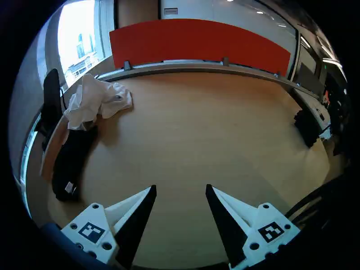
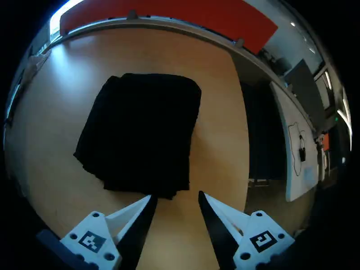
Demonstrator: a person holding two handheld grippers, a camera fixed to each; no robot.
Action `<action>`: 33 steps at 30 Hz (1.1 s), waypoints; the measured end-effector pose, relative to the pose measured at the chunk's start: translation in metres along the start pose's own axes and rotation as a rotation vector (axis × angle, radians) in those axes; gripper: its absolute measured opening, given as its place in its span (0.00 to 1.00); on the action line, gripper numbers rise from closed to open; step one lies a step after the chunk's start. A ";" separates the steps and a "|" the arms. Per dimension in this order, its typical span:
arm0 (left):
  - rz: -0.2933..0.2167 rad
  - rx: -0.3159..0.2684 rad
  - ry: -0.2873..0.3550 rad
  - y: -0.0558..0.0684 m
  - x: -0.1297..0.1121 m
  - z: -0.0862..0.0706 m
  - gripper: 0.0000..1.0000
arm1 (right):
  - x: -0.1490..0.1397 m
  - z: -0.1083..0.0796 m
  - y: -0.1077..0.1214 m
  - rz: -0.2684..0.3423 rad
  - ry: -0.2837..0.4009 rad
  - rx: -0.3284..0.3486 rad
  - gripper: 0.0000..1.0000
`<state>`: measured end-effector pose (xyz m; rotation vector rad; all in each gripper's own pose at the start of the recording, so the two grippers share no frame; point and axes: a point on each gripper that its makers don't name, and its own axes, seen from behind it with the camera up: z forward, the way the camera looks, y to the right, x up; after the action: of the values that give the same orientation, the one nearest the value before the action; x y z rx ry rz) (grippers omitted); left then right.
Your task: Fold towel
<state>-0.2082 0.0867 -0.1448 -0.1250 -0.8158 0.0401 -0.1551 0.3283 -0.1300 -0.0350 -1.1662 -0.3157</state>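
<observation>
Black towel (image 2: 139, 135) observed in the right gripper view, lying flat on the wooden bench (image 2: 216, 148) in a folded, near-square stack with layered edges visible along its left and near sides. Its slightly longer axis runs away from the camera toward the red partition (image 2: 180, 13), with the far end leaning to the right; the near edge lies just beyond the fingertips. Right gripper (image 2: 177, 194): fingers apart, nothing between them, and not seen to touch the towel. Left gripper (image 1: 180, 186): fingers apart over bare bench surface, holding nothing. In the left gripper view, a crumpled white cloth (image 1: 96, 99) sits at the far left corner of the bench, near the partition. Just in front of it, a long strip of dark fabric (image 1: 72, 157) with a small white tag lies along the bench's left edge, its long axis following that edge; whether this is the same towel cannot be told. A dark chair (image 1: 50, 96) stands beyond that edge. A white neighbouring desk (image 2: 292, 148) with a cable on it stands to the right, apart from the bench.
</observation>
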 end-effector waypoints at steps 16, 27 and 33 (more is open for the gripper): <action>-0.004 -0.012 0.017 0.000 0.004 -0.001 0.81 | 0.015 -0.017 -0.011 0.072 0.080 0.017 0.94; -0.008 -0.012 0.029 -0.002 0.009 -0.001 0.81 | 0.040 -0.032 -0.020 0.265 0.163 0.042 0.94; -0.008 -0.010 0.035 -0.002 0.012 -0.002 0.80 | 0.047 -0.037 -0.021 0.327 0.199 0.053 0.94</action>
<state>-0.1985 0.0853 -0.1366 -0.1313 -0.7819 0.0261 -0.1110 0.2905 -0.1053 -0.1433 -0.9519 0.0013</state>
